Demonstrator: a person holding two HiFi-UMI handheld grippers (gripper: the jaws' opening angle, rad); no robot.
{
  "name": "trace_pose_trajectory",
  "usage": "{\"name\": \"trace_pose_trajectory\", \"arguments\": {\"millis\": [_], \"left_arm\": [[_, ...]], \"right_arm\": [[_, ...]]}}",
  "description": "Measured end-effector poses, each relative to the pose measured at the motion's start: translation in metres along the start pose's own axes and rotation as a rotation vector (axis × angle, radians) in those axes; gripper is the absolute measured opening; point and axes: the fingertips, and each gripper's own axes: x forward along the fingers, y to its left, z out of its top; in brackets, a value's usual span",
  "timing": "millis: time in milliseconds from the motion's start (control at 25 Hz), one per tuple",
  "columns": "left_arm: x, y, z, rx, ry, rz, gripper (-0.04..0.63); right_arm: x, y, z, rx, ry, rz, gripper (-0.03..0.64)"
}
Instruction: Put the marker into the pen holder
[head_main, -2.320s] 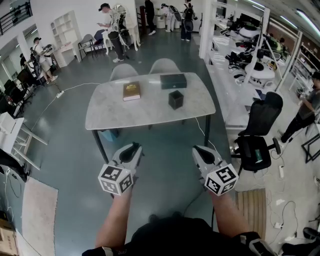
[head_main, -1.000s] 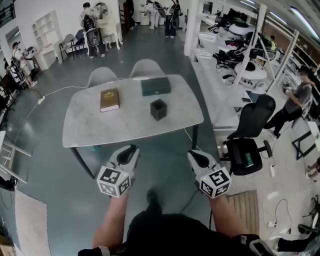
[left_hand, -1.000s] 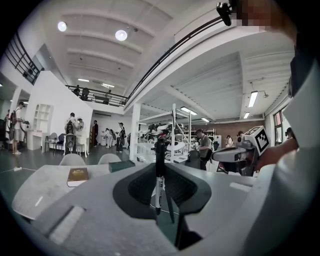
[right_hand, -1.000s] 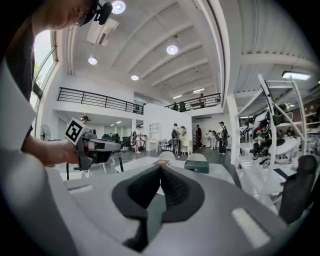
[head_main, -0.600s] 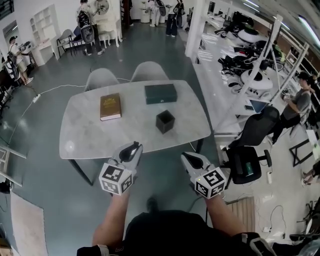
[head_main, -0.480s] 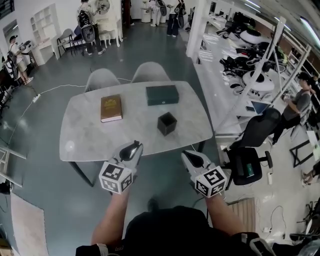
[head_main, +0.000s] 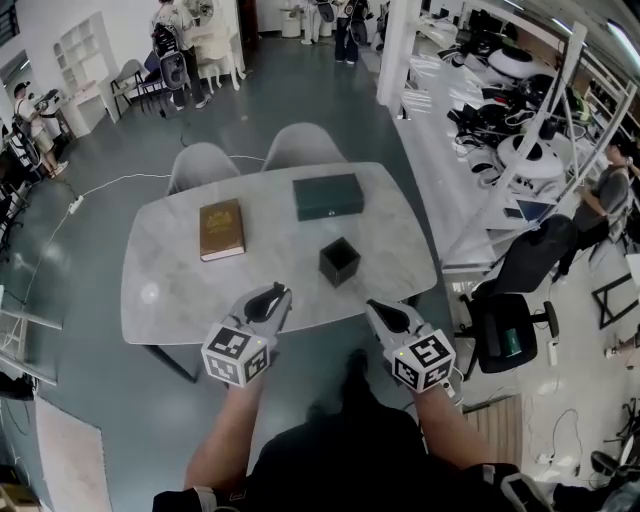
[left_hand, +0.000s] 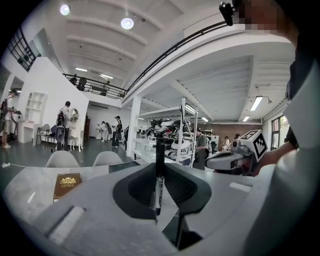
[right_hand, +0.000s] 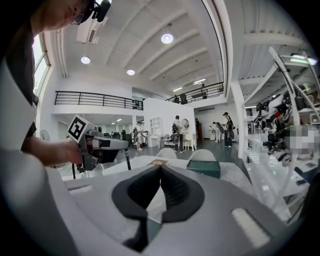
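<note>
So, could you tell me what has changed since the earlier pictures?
The person walked up to the grey marble table; the left gripper and right gripper now reach its near edge. No grasp visibly changed: the left holds the black marker, the right is shut, empty. The black square pen holder, brown book and dark green box stayed put.

A large open robotics lab: long white benches (head_main: 440, 150) right of the jaws carry robot gear (head_main: 528, 150), people (head_main: 170, 50) stand far beyond them, and a mezzanine railing (right_hand: 95, 99) runs above.
</note>
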Motion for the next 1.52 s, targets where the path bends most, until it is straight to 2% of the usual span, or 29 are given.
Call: {"name": "trace_pose_trajectory", "arguments": {"millis": [440, 720, 1000, 1240, 1520], "left_arm": [[0.147, 0.060, 0.014, -0.044, 0.056, 0.053, 0.058], [0.216, 0.072, 0.004, -0.107, 0.099, 0.094, 0.058], [0.241, 0.083, 0.001, -0.156, 0.100, 0.097, 0.058], [0.264, 0.090, -0.012, -0.162, 0.097, 0.039, 0.058], [0.285, 0.092, -0.041, -0.186, 0.140, -0.022, 0.058]], "right_arm": [[0.099, -0.140, 0.018, 0.035, 0.015, 0.091, 0.000], [0.132, -0.199, 0.010, 0.069, 0.049, 0.182, 0.000], [0.150, -0.218, 0.007, 0.094, 0.068, 0.200, 0.000], [0.156, -0.218, 0.001, 0.111, 0.096, 0.171, 0.000], [0.163, -0.212, -0.008, 0.118, 0.140, 0.149, 0.000]]}}
